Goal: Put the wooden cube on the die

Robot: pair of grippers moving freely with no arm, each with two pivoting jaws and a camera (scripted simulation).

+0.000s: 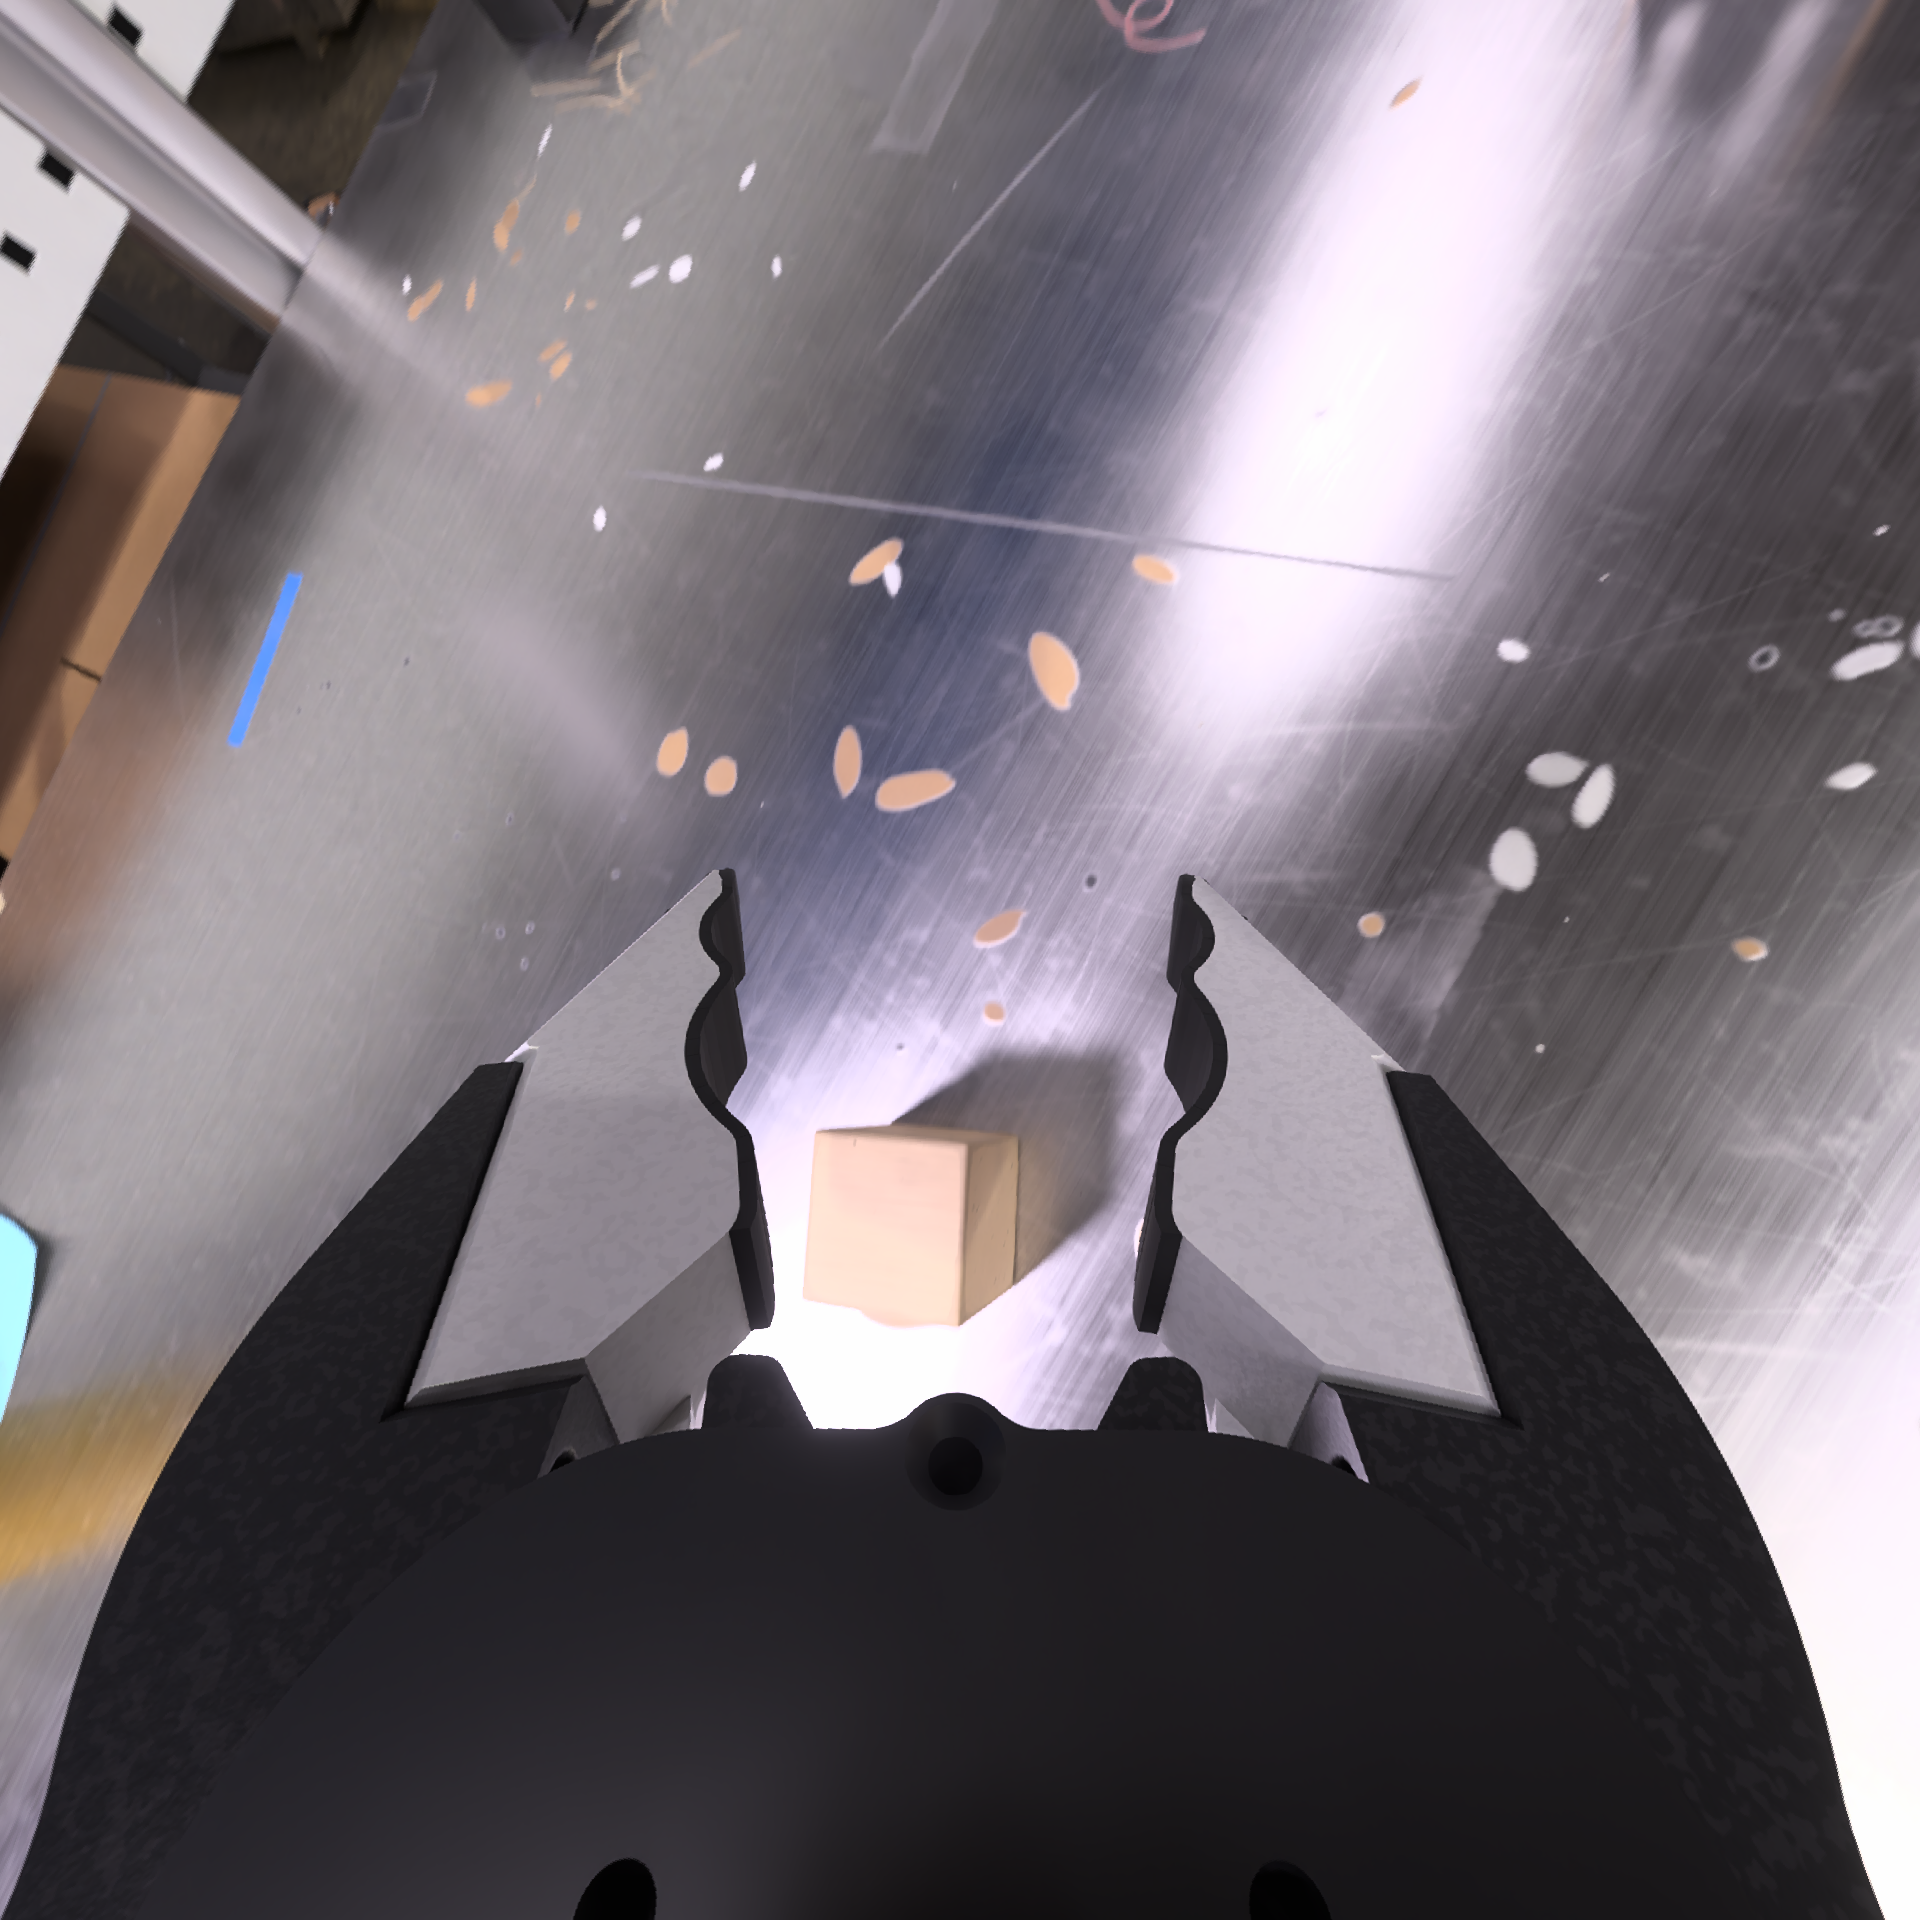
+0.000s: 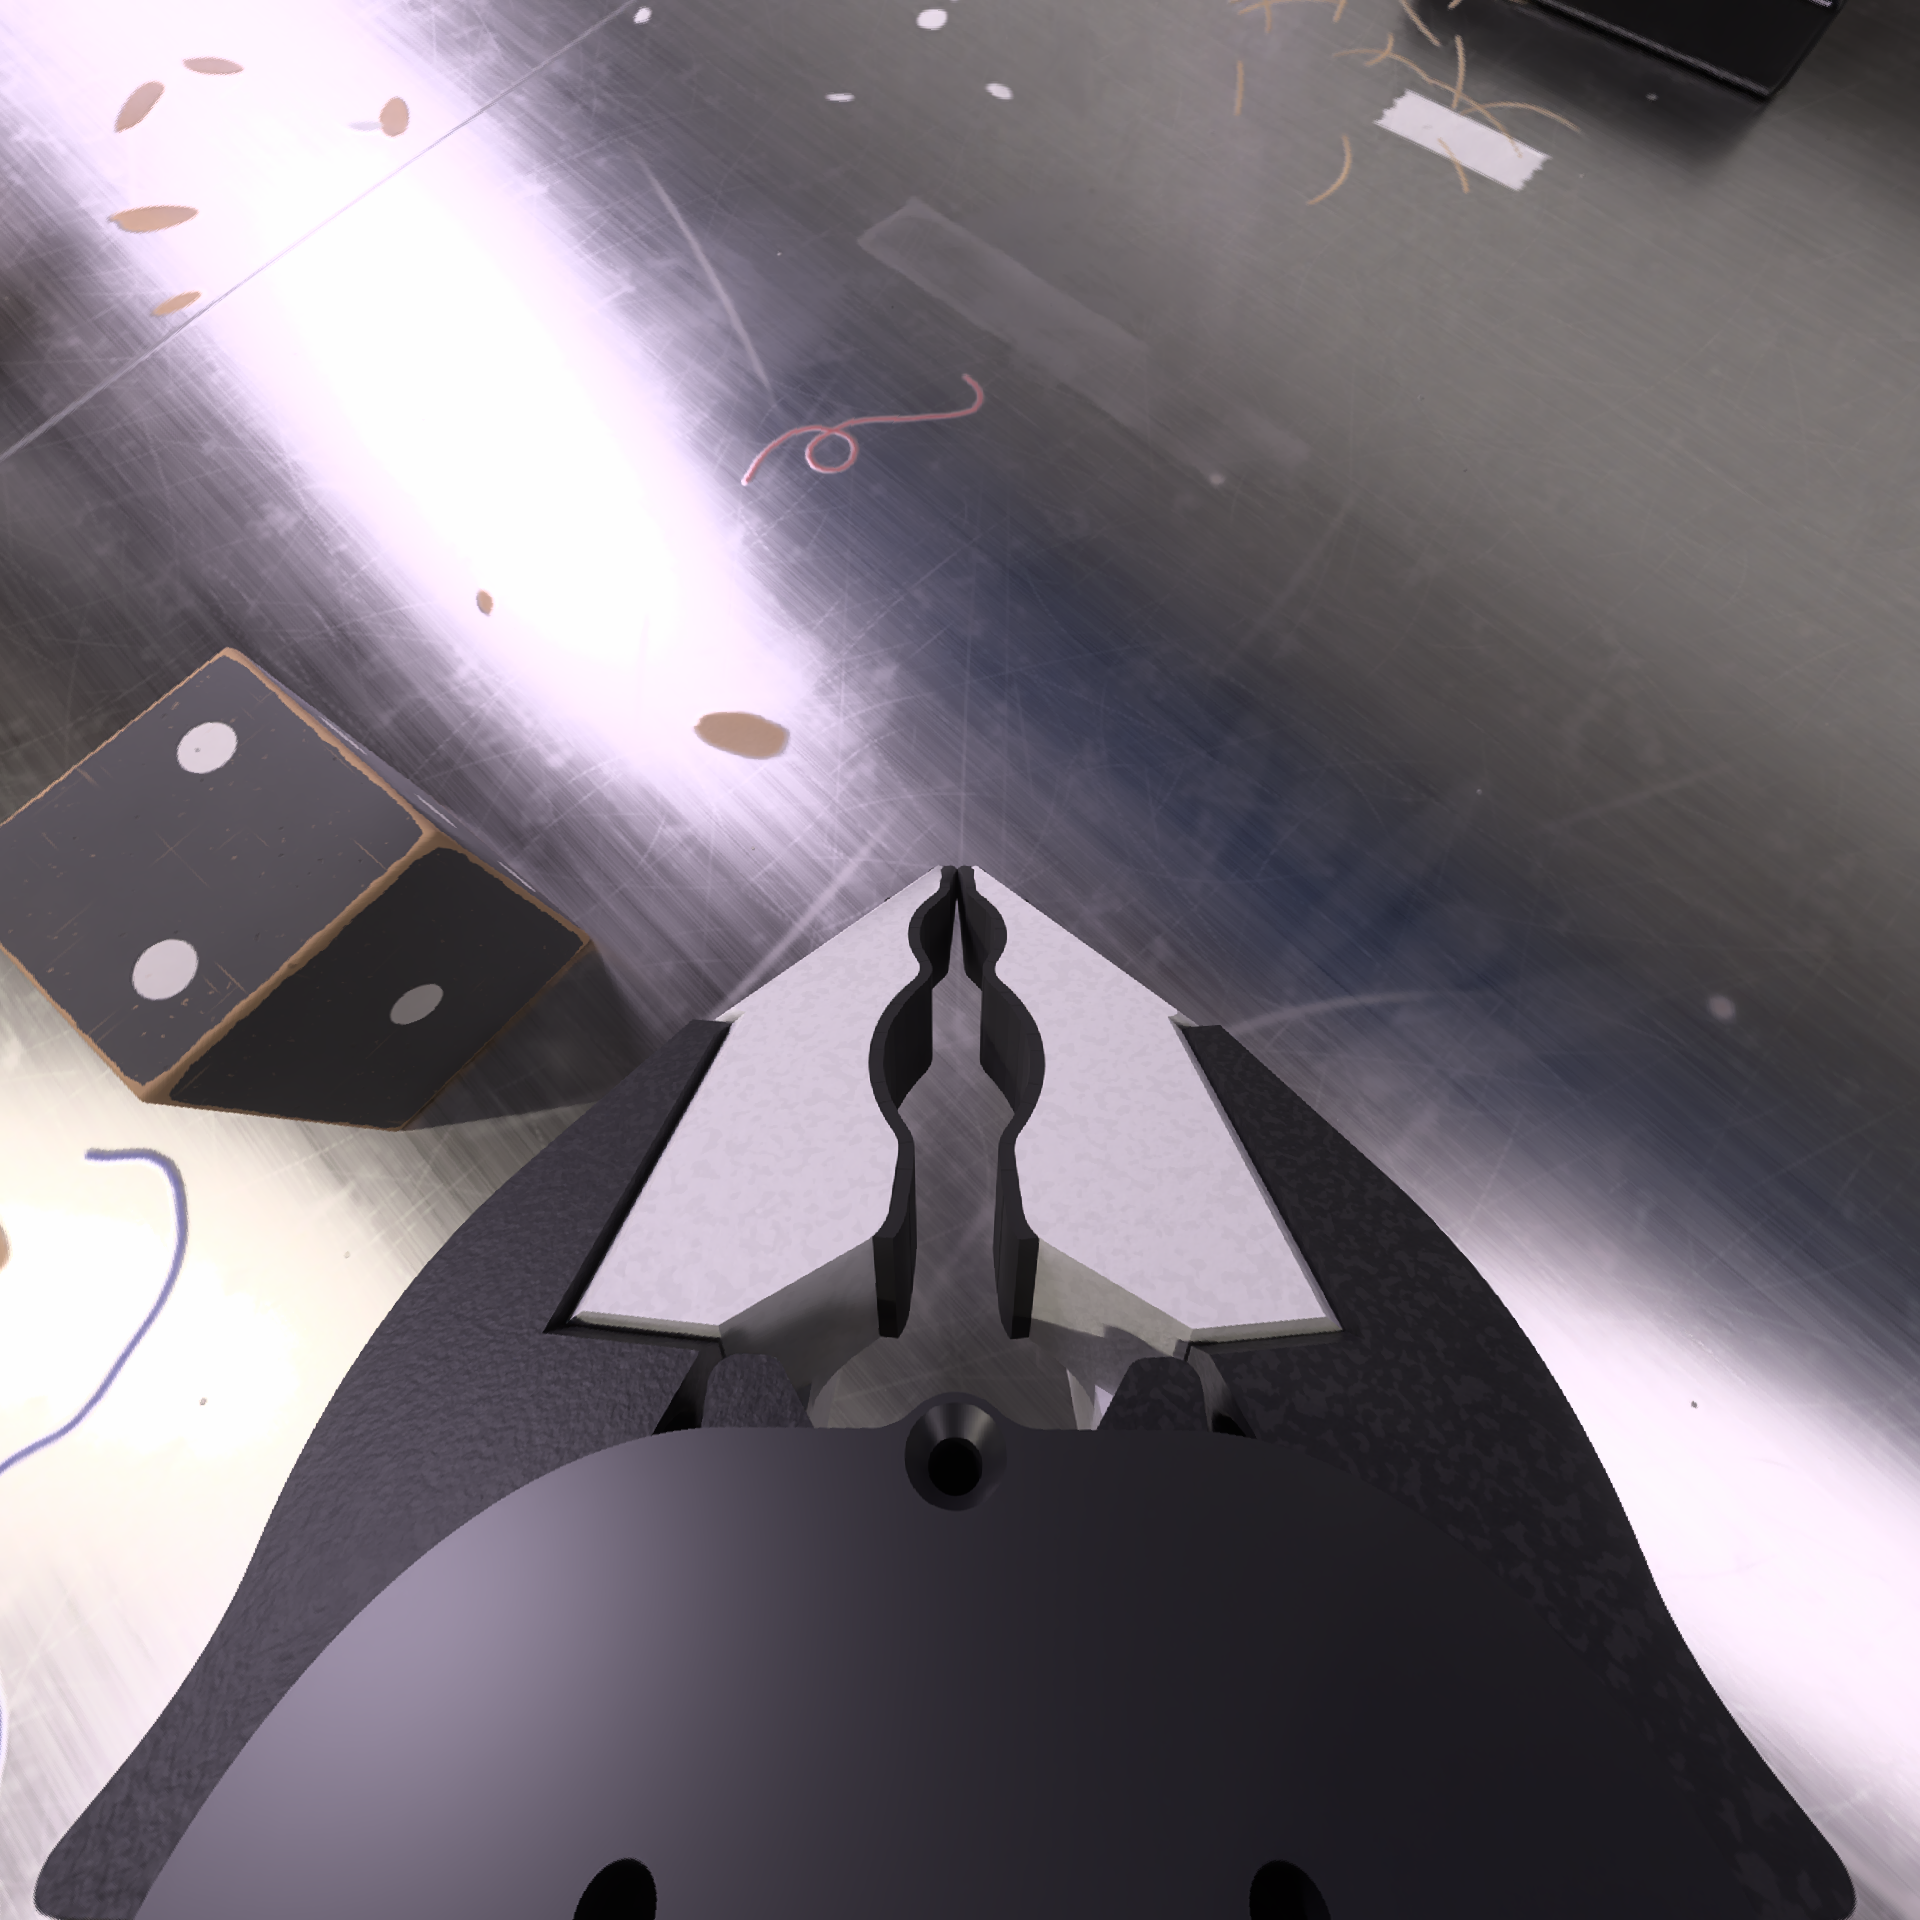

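Below both grippers, the scratched metal table (image 1: 1351, 623) filled my views, speckled with tan and white flecks. The black die (image 2: 239, 894) sat at the near left of the right wrist view, 2 white pips up, untouched. The wooden cube (image 1: 904, 1226) lay on the table under my left gripper (image 1: 956, 914), whose jaws were spread wide around it without contact. My right gripper (image 2: 957, 878) was pressed together, empty. I judged this the pre-grasp step: next, descend and squeeze the cube squarely.
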